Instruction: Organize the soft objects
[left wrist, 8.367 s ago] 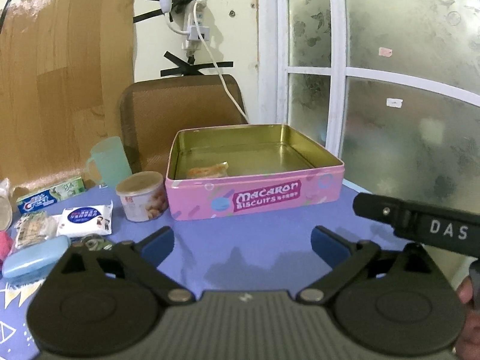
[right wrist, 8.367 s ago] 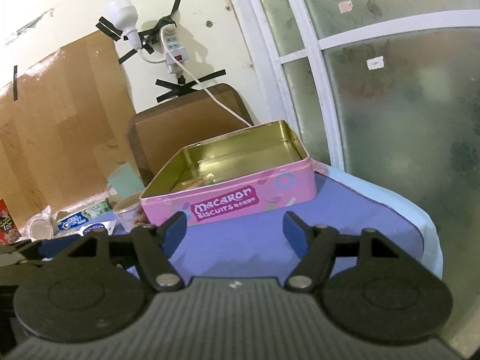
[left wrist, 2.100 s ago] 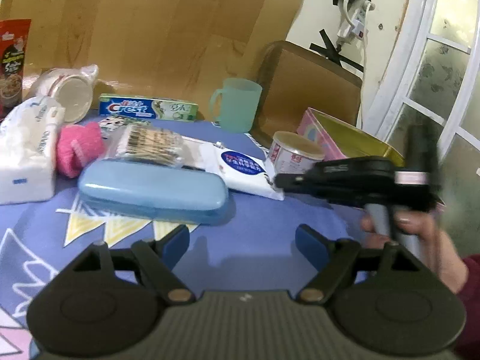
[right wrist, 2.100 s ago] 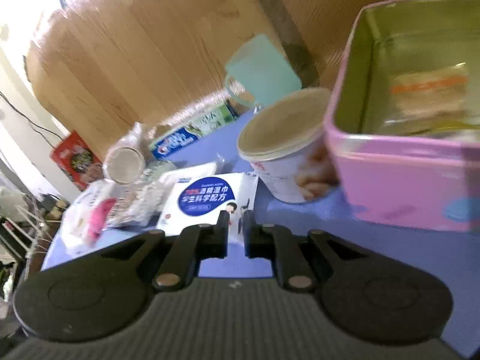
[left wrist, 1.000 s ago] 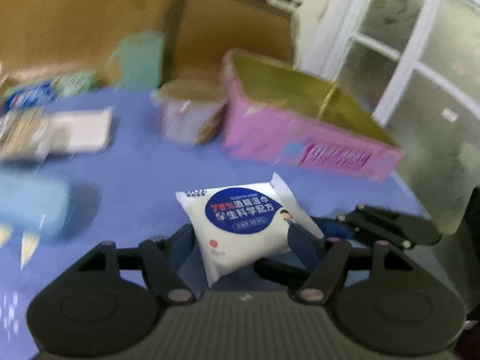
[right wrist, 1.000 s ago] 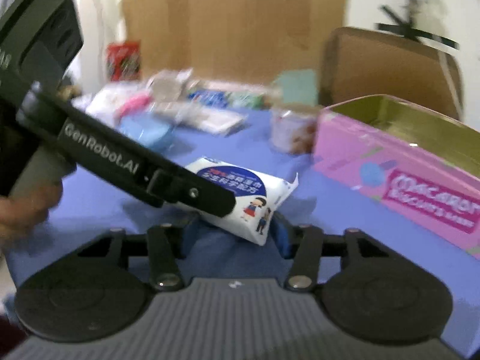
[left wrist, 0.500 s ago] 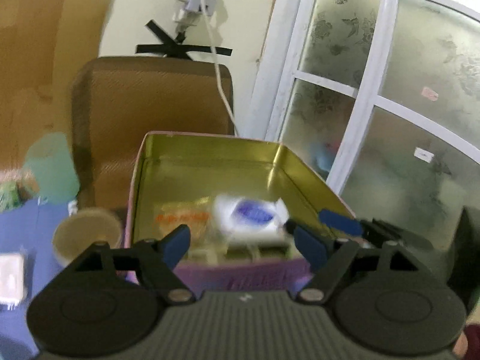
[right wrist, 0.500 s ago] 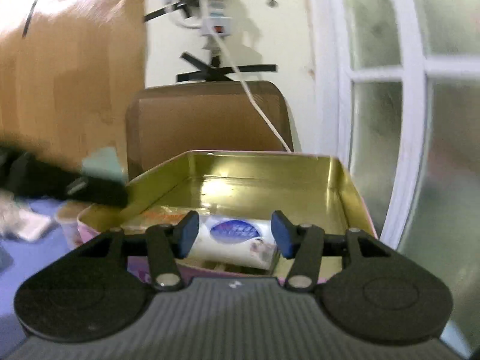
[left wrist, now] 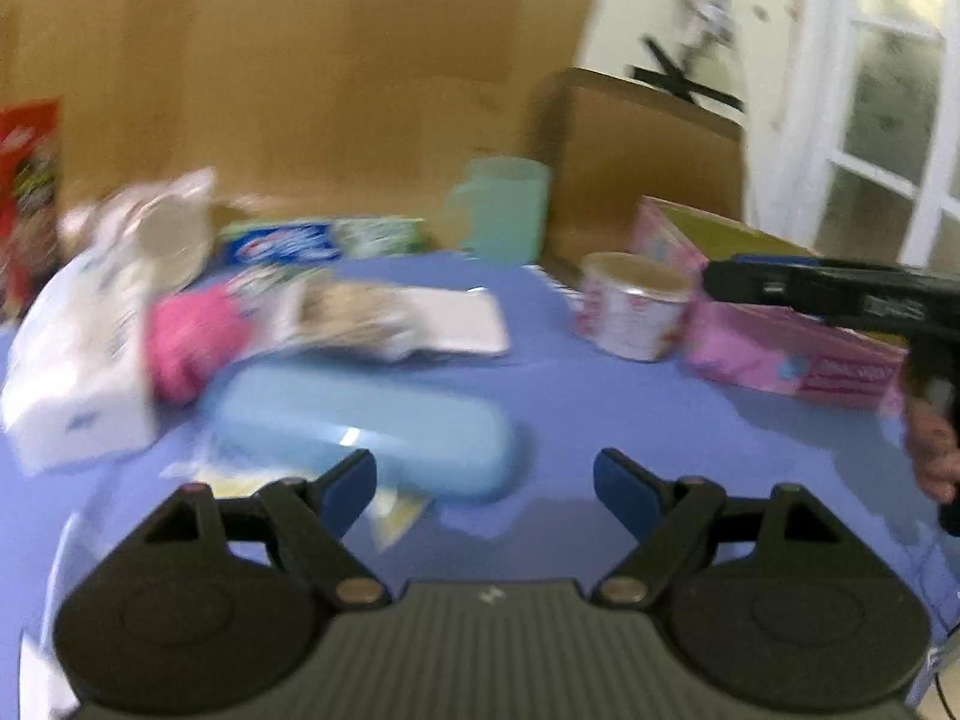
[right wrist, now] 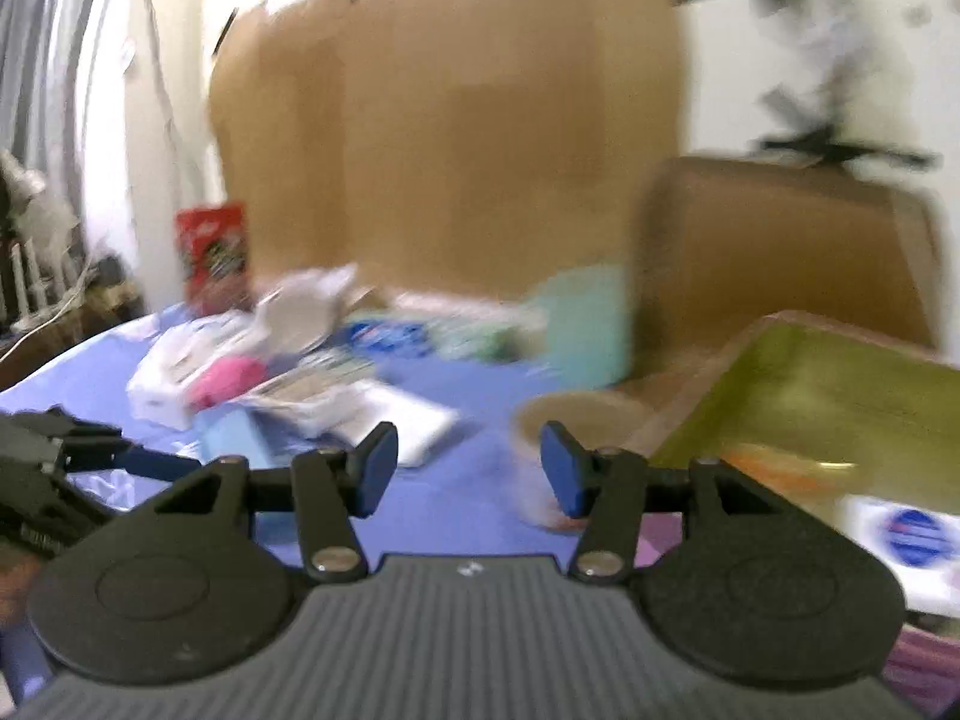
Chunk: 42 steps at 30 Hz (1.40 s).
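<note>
Looking along the left gripper [left wrist: 485, 483], its blue-padded jaws stand wide and are opening, with nothing between them but bare purple tablecloth [left wrist: 630, 408]. Just ahead of the left jaw lies a long pale-blue hard plastic case [left wrist: 360, 429], and beyond it, blurred, a clear packet of brownish snacks [left wrist: 354, 318] lying on a flat white pack [left wrist: 462, 330], a fuzzy pink soft bundle [left wrist: 192, 342] and a white soft tissue pack [left wrist: 78, 372] further left. Farther back are a blue and green toothpaste box [left wrist: 324, 240] and a mint-green plastic mug [left wrist: 504, 216]. Ahead of the right jaw stand a round paper snack tub [left wrist: 630, 312] and a pink rectangular biscuit tin [left wrist: 786, 354], partly crossed by the black right gripper [left wrist: 840, 294] held in a hand [left wrist: 933, 450]; this view does not show into the tin. From the right wrist view, the right gripper [right wrist: 468, 471] has its jaws apart at a middling width, empty, with tablecloth between them. Only this view shows the tin's [right wrist: 840, 396] gold inside, right of the right jaw, holding a white soft wipes pouch with a blue round label [right wrist: 906, 540] and something orange [right wrist: 780, 468] too blurred to name. Left of the left jaw, the other gripper's black body [right wrist: 54, 480] shows, and a red printed packet [right wrist: 213, 252] stands far back.
</note>
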### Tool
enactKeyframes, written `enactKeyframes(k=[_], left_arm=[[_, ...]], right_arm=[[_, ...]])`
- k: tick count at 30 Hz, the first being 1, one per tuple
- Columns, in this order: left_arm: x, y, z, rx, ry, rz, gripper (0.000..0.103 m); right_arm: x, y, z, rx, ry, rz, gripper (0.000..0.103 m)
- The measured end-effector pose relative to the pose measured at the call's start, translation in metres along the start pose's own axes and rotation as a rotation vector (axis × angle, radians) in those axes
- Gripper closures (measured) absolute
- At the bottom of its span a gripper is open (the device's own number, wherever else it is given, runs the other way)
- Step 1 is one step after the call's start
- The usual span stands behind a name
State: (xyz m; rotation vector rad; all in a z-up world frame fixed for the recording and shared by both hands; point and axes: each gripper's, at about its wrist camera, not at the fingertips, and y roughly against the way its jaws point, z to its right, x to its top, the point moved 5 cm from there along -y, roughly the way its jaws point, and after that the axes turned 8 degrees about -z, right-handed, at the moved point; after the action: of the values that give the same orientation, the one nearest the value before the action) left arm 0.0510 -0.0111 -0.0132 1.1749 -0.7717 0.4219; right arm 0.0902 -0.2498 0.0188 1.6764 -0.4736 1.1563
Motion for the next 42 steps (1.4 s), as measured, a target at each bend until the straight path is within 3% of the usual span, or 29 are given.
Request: enactKeyframes(k=[5,8,13,18,20,22,26,29,31,33,38,40,42], left_arm=[[-0.011,0.014,-0.035,0.006,0.068,0.049,0.021],[-0.012,0.014,-0.051,-0.048,0.125,0.048,0.02],[-0.013,0.015,-0.063,-0.128,0.182,0.07,0.02],[-0.016,0.019,-0.063,-0.141,0.185,0.1,0.02],[-0.014,0.017,-0.062,-0.14,0.185,0.101,0.02],[-0.014,0.017,-0.061,-0.139,0.187,0.1,0.02],[-0.014,0.017,-0.063,-0.143,0.198,0.099,0.02],[-0.014,0.016,-0.064,-0.153,0.205,0.099,0.02],[-0.014,0.017,-0.065,-0.157,0.211,0.105,0.02],[-0.015,0.019,-0.066,-0.159,0.22,0.117,0.02],[-0.017,0.027,-0.071,-0.171,0.244,0.163,0.018],[-0.018,0.03,-0.072,-0.171,0.253,0.175,0.017],[-0.017,0.031,-0.072,-0.168,0.257,0.179,0.017]], right_arm=[[0.027,-0.076,-0.03,0.13,-0.089,-0.134,0.049],[0.036,-0.1,-0.058,0.24,-0.171,-0.193,0.049],[0.042,-0.136,-0.084,0.2,-0.243,-0.254,0.029],[0.055,-0.156,-0.08,0.183,-0.237,-0.238,0.027],[0.055,-0.165,-0.075,0.188,-0.256,-0.285,0.032],[0.049,-0.169,-0.076,0.183,-0.238,-0.333,0.065],[0.033,-0.142,-0.07,0.212,-0.22,-0.346,0.071],[0.021,-0.113,-0.069,0.214,-0.136,-0.323,0.068],[0.019,-0.1,-0.072,0.224,-0.077,-0.3,0.053],[0.018,-0.095,-0.078,0.248,-0.015,-0.301,0.051],[0.011,-0.115,-0.101,0.2,0.126,-0.336,0.051],[0.008,-0.131,-0.107,0.199,0.139,-0.379,0.041],[0.005,-0.142,-0.109,0.223,0.097,-0.421,0.039]])
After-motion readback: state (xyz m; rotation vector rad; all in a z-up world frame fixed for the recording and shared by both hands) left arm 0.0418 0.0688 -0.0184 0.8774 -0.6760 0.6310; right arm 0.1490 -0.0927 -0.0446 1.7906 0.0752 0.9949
